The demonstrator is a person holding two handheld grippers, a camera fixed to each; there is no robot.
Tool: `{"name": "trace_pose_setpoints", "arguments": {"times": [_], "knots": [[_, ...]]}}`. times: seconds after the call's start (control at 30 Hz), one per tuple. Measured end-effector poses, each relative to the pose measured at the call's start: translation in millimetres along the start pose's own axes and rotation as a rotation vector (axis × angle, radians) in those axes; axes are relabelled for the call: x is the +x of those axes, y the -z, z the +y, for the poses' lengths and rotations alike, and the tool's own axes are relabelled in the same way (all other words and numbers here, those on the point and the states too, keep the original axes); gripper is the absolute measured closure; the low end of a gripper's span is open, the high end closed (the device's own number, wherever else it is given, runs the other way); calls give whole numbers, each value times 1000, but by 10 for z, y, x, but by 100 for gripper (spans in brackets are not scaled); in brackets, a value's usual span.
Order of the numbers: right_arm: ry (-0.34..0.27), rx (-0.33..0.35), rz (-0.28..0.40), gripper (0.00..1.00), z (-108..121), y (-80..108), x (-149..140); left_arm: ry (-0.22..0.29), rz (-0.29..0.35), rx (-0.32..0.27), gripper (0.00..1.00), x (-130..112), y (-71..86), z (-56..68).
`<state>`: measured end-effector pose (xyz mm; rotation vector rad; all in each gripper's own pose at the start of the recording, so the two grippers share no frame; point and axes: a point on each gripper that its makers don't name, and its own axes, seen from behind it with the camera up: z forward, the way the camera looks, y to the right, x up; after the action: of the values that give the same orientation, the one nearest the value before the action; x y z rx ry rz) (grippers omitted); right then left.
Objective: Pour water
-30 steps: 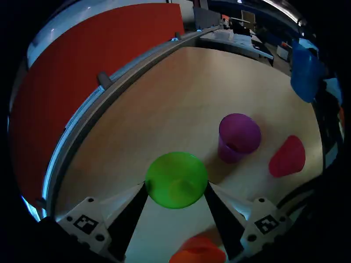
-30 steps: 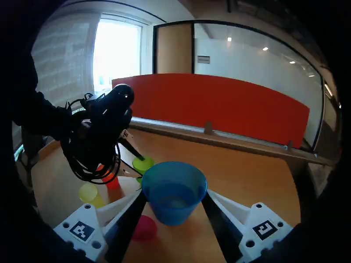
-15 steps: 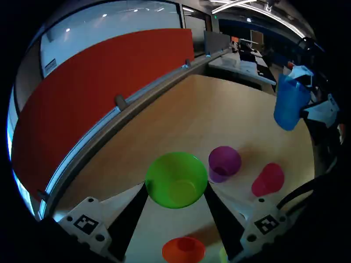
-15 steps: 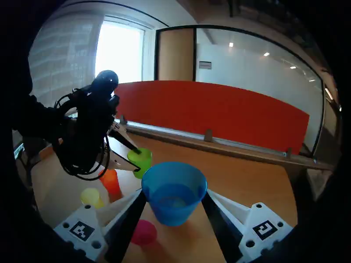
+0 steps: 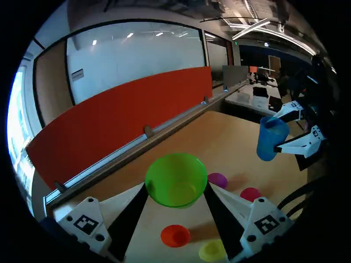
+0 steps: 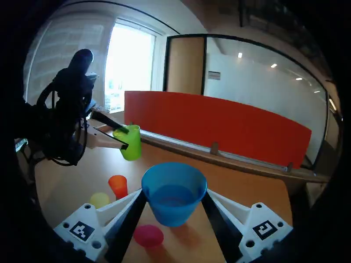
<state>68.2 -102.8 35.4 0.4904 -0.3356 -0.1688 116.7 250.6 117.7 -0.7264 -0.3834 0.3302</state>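
Observation:
My left gripper (image 5: 175, 193) is shut on a green cup (image 5: 176, 179), held upright well above the wooden table (image 5: 219, 136). In the right gripper view that green cup (image 6: 130, 142) hangs at upper left between the left gripper's fingers (image 6: 107, 141). My right gripper (image 6: 173, 199) is shut on a blue cup (image 6: 173, 192) with water in it, also raised and upright. The left gripper view shows the blue cup (image 5: 270, 137) at far right, held by the right gripper's fingers (image 5: 298, 144).
On the table below stand an orange cup (image 5: 175, 235), a yellow cup (image 5: 213, 250), a purple cup (image 5: 217, 179) and a pink cup (image 5: 250, 194). A red partition (image 6: 219, 125) with a rail runs along the table's far edge. A person's dark sleeve and cables (image 6: 57, 127) are at left.
Both grippers have lifted their cups higher above the table. The cups on the table look smaller and farther below. The green cup has risen in the right gripper view.

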Motion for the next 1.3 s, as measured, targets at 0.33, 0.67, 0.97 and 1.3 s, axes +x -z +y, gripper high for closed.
{"name": "trace_pose_setpoints", "arguments": {"times": [0.33,0.67,0.97,1.3], "knots": [[35,47,36,11,-257,168,227,62,119,117,13,235,816,-8],[57,101,60,11,-542,350,389,144,278,203,13,352,1450,82],[87,132,78,11,-734,485,519,152,349,184,14,395,1710,403],[127,167,91,11,-896,641,700,165,348,78,14,350,1804,889]]}}
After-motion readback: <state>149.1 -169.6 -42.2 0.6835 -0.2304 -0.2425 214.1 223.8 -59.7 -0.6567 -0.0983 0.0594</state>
